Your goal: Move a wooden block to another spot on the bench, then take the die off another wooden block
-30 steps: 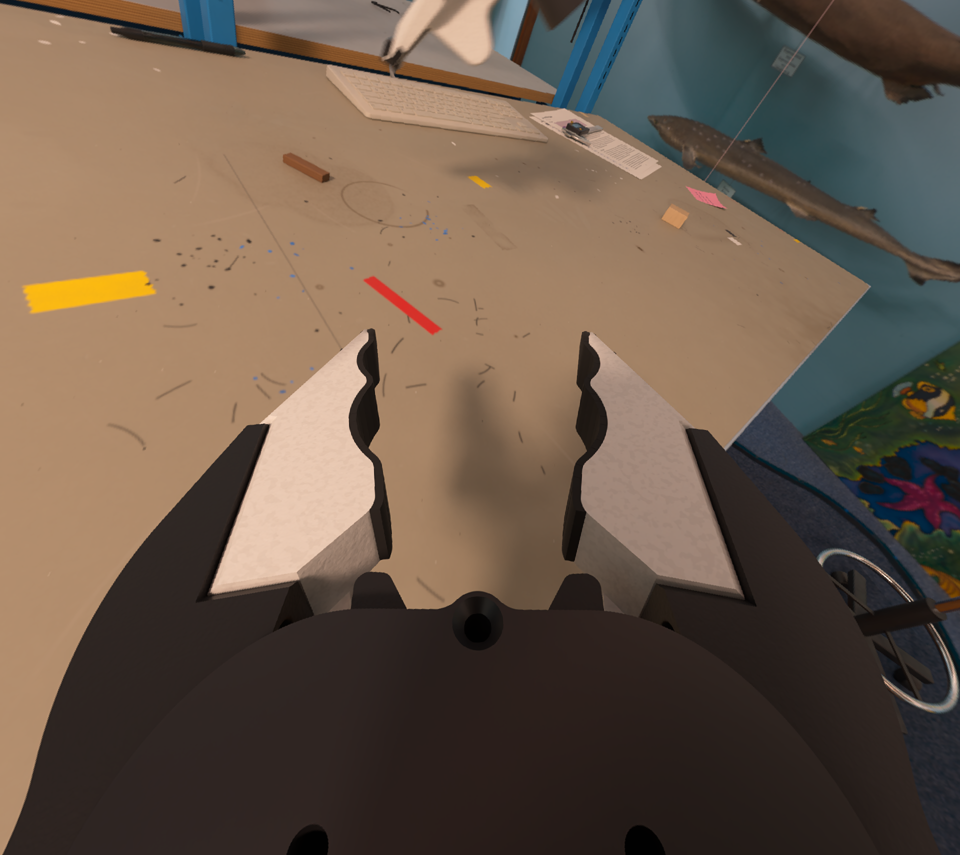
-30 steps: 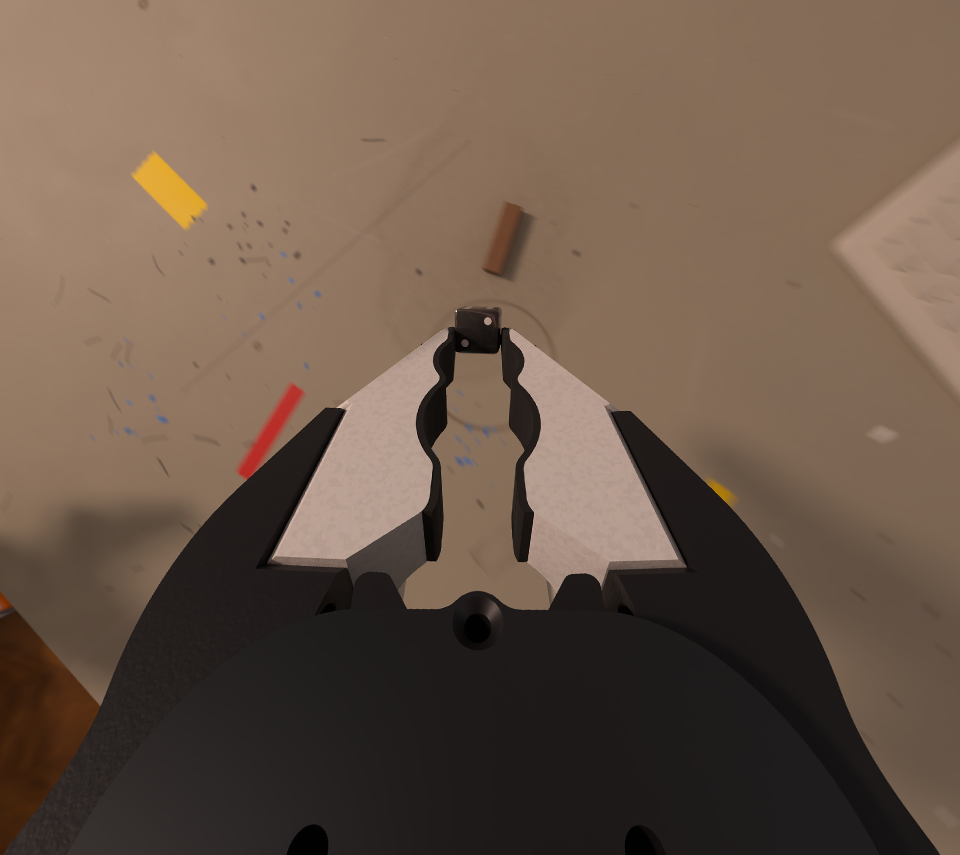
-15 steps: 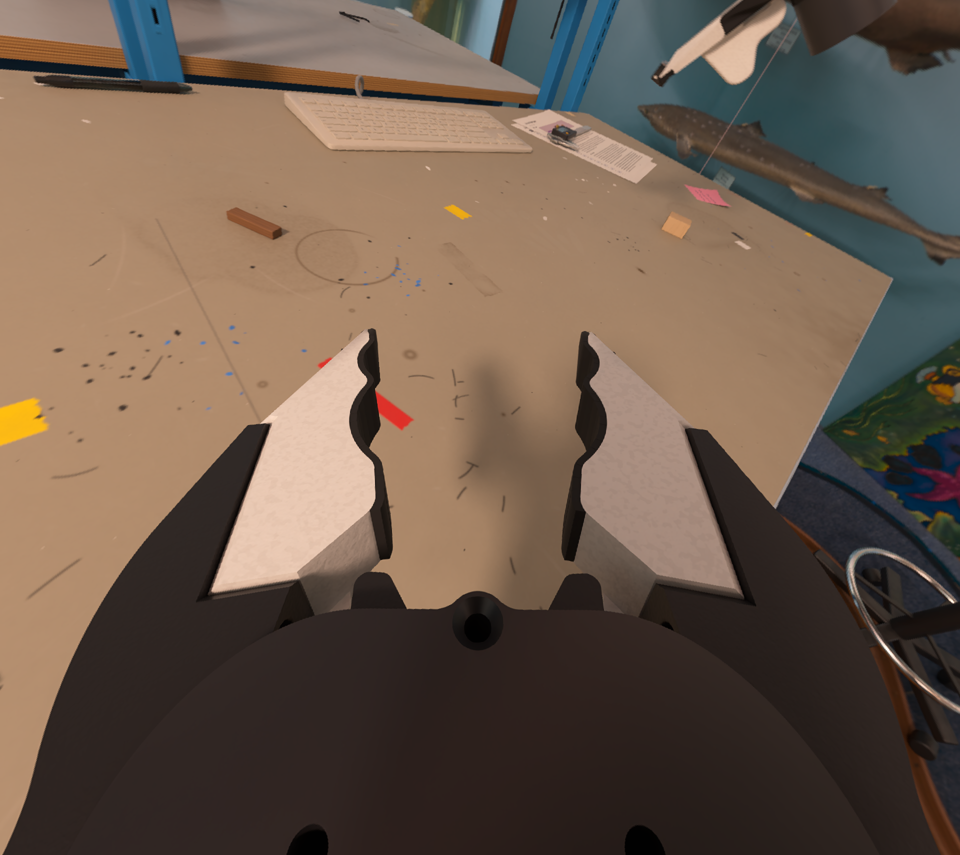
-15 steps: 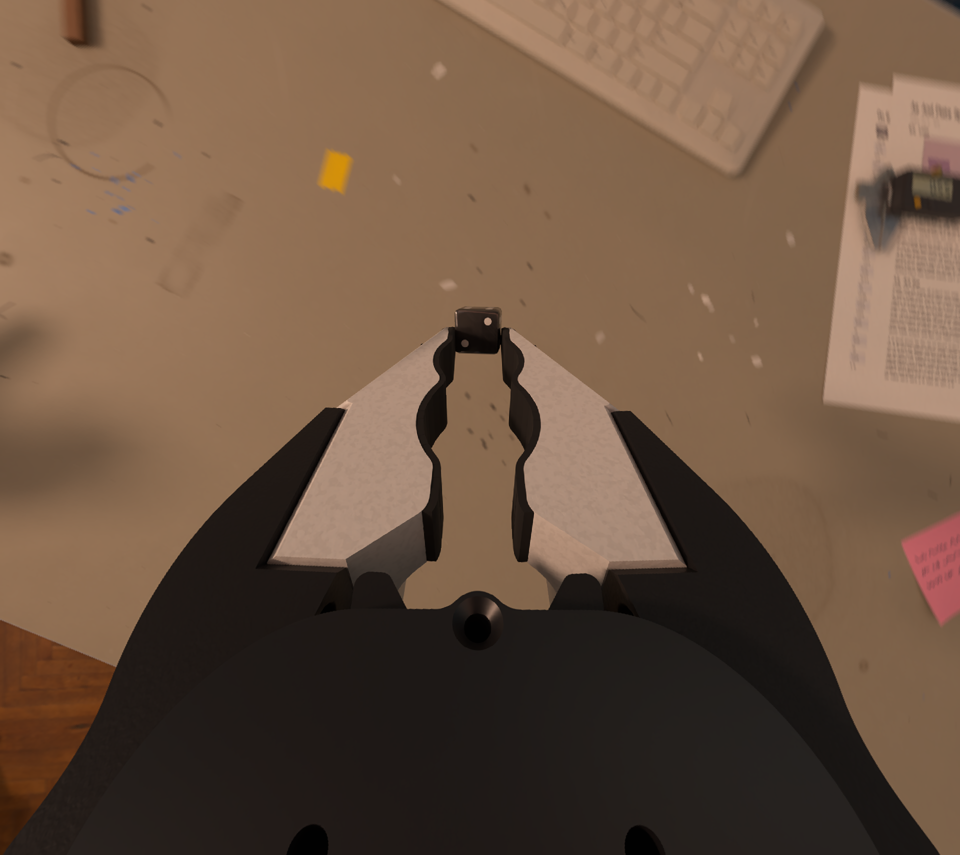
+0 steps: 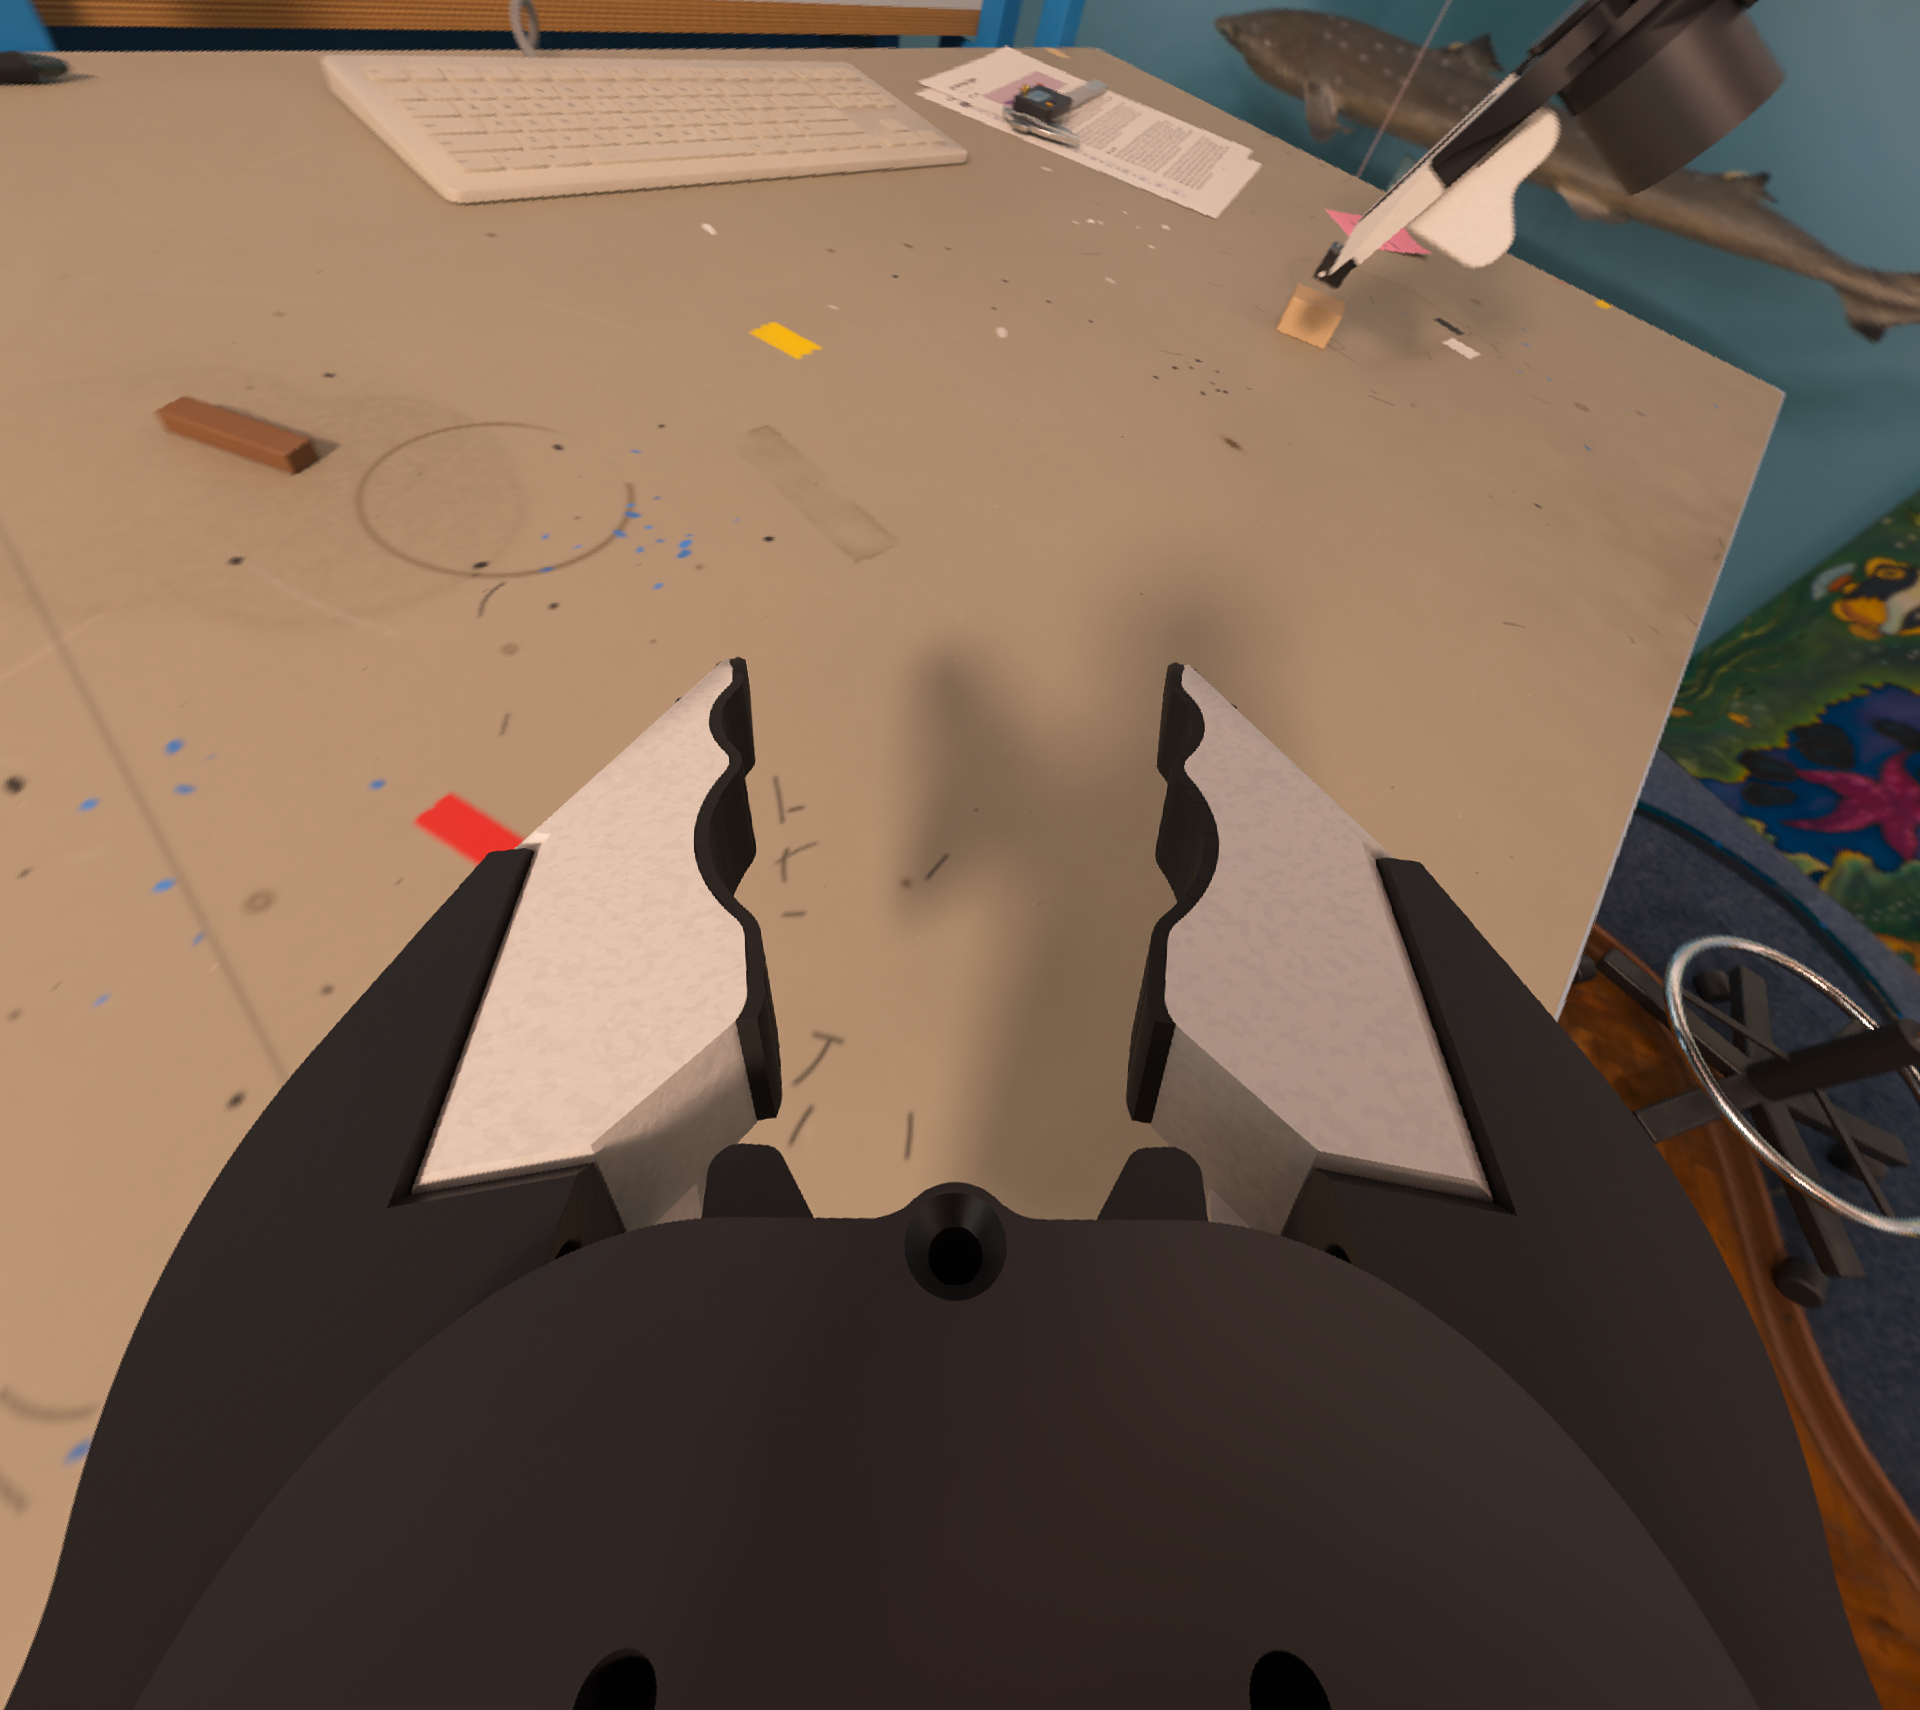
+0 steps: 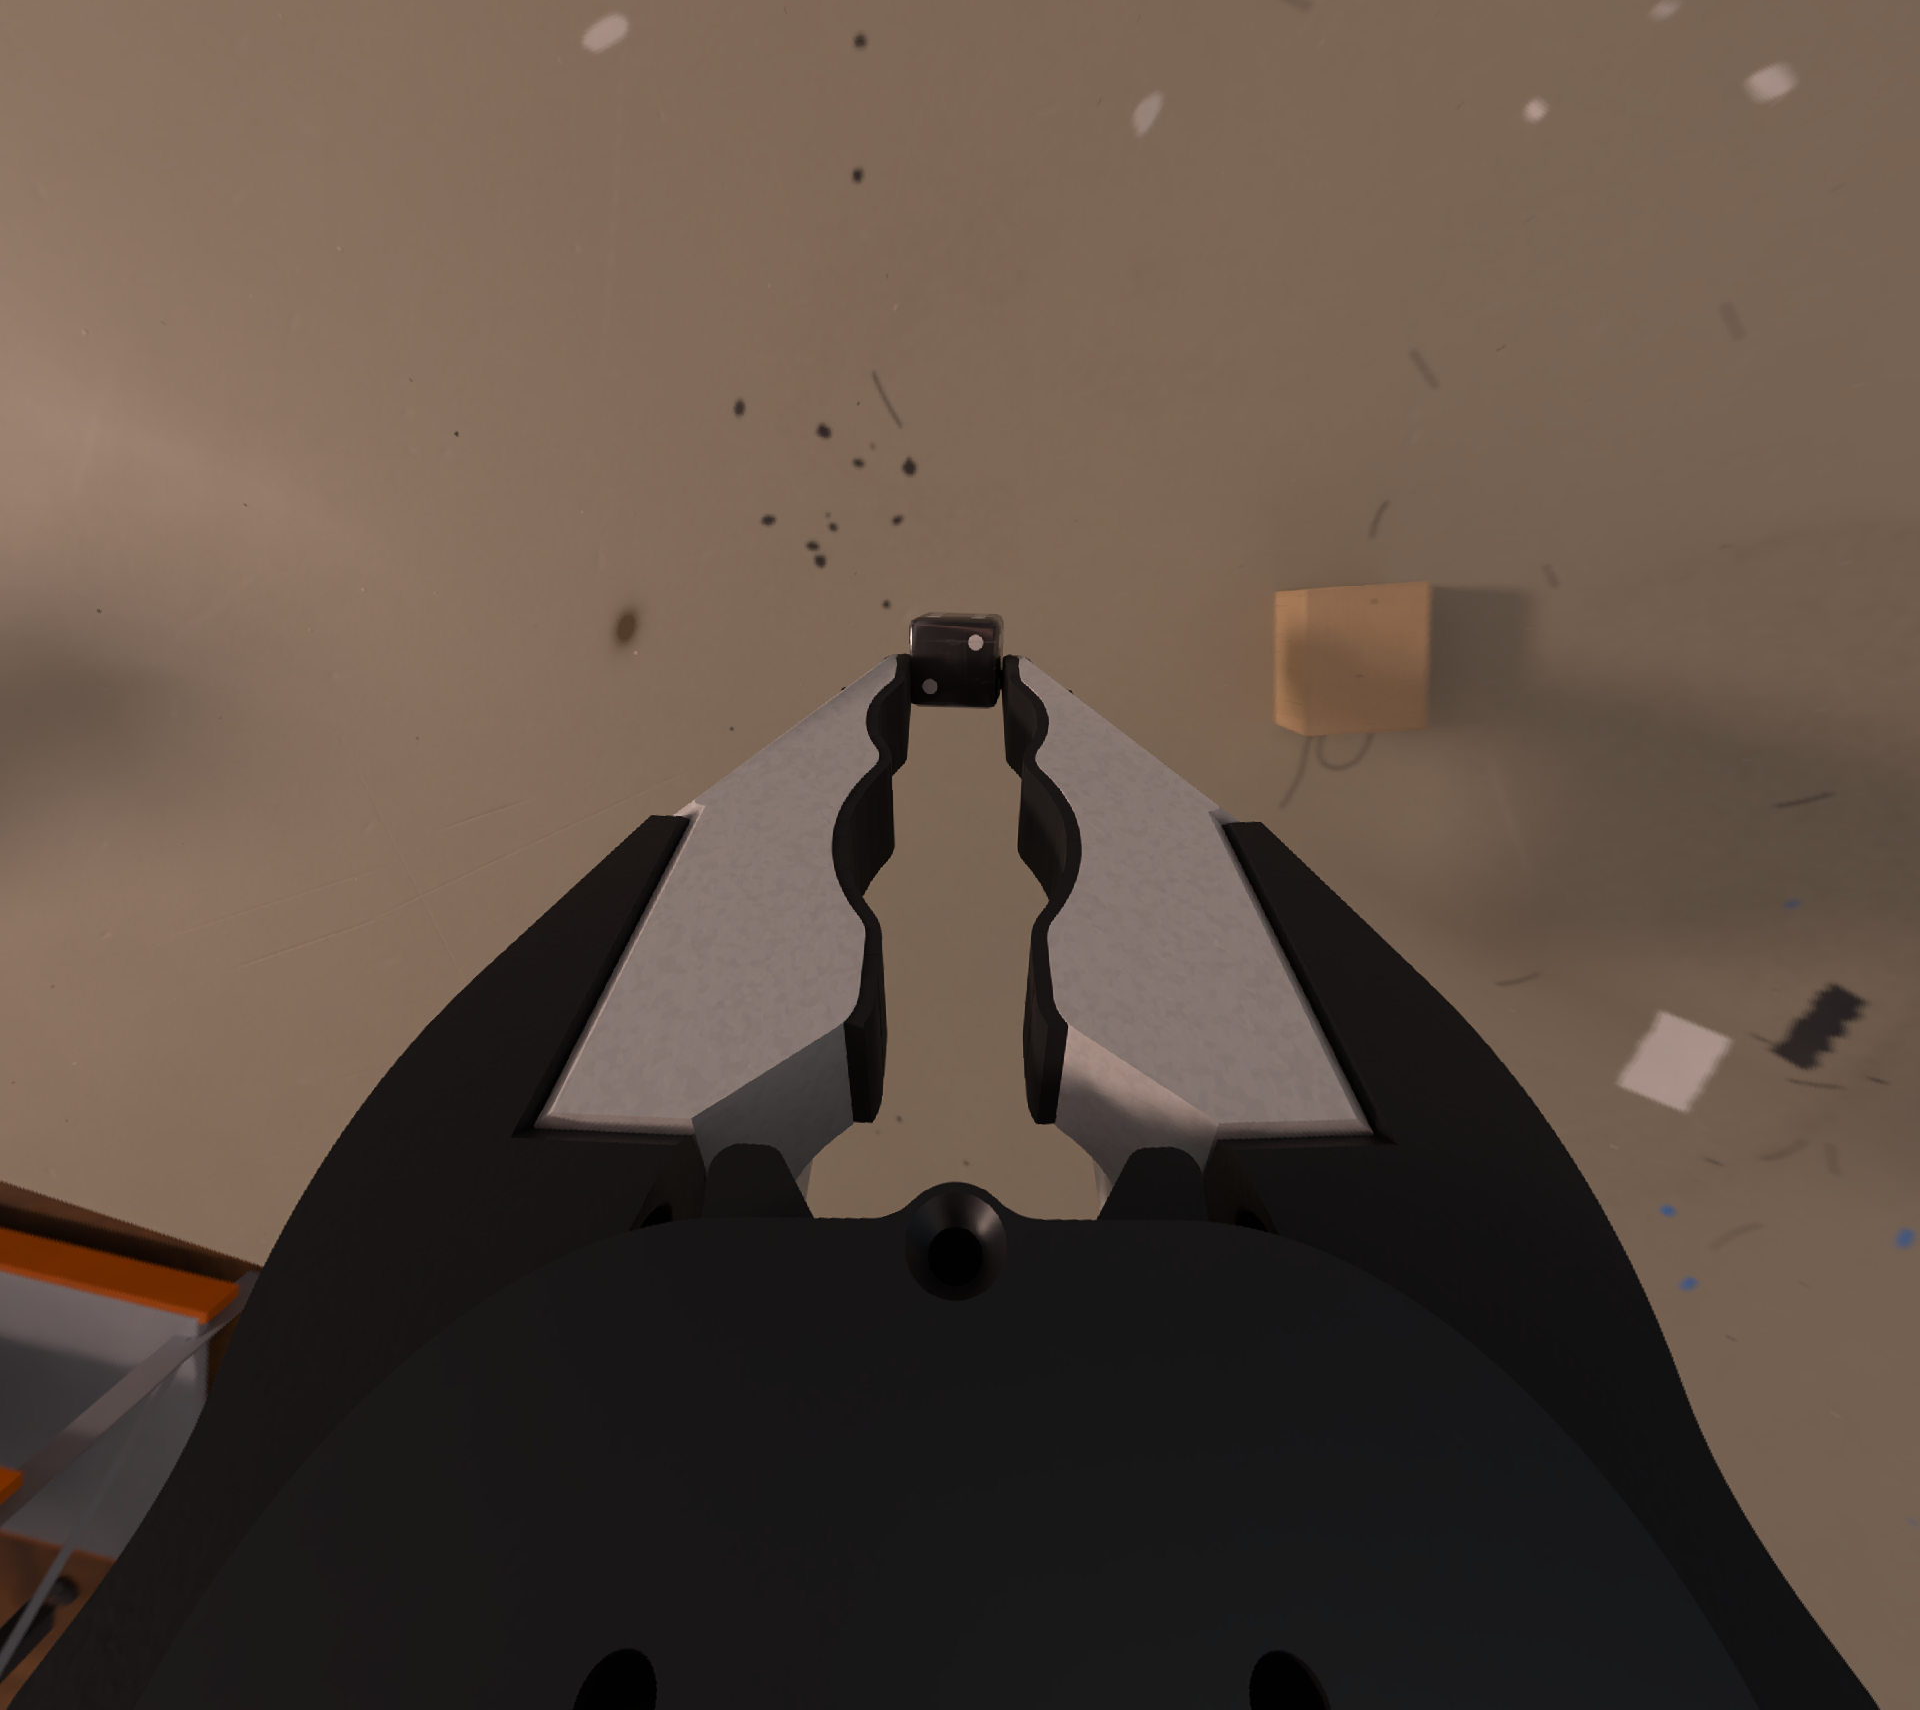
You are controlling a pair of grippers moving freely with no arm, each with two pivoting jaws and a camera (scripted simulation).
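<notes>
Right tool (image 6: 956,673) pinches black die (image 6: 957,661) above bench (image 6: 416,310), beside pale block (image 6: 1351,658).

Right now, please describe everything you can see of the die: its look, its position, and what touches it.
The die is a small black cube with rounded edges, a glossy surface and white pips; two pips show on the face toward the right wrist camera. It is clamped at the very tips of the right gripper, one finger on each side, and held above the bench, not resting on it. The light wooden block lies to its right, apart from it. In the left wrist view it is only a dark speck.
</notes>
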